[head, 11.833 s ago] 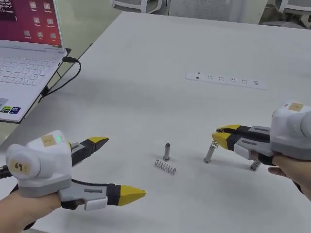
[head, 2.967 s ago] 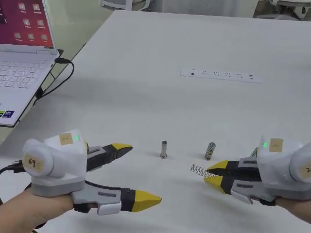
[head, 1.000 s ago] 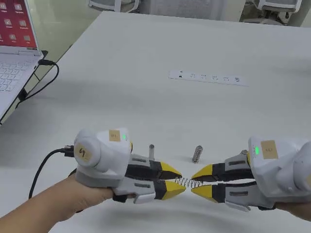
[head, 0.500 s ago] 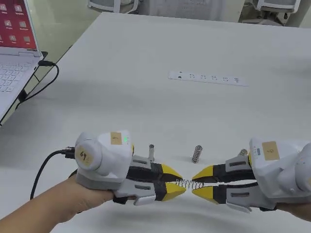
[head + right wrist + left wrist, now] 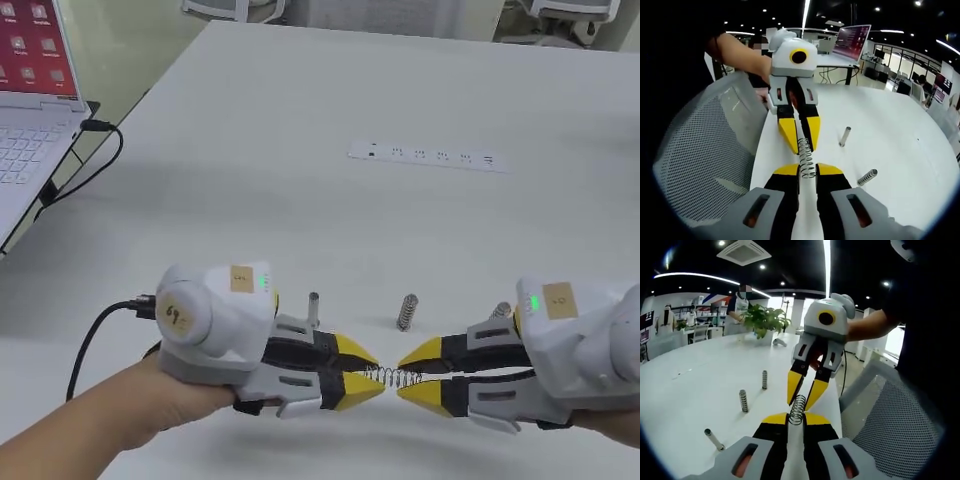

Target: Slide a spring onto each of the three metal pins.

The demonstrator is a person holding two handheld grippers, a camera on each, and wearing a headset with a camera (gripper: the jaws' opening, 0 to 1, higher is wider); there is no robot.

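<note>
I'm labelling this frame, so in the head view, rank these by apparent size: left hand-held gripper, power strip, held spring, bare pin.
1. left hand-held gripper, though nearness to the camera inflates it.
2. power strip.
3. spring and bare pin look alike, so they are not ranked.

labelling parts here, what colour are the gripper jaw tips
Yellow on left gripper and right gripper, both pinching the spring; clearest in the head view.

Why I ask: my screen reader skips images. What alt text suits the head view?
The left gripper and right gripper meet tip to tip above a white table, each shut on one end of a single spring. Behind stand a bare pin and two spring-covered pins.
</note>
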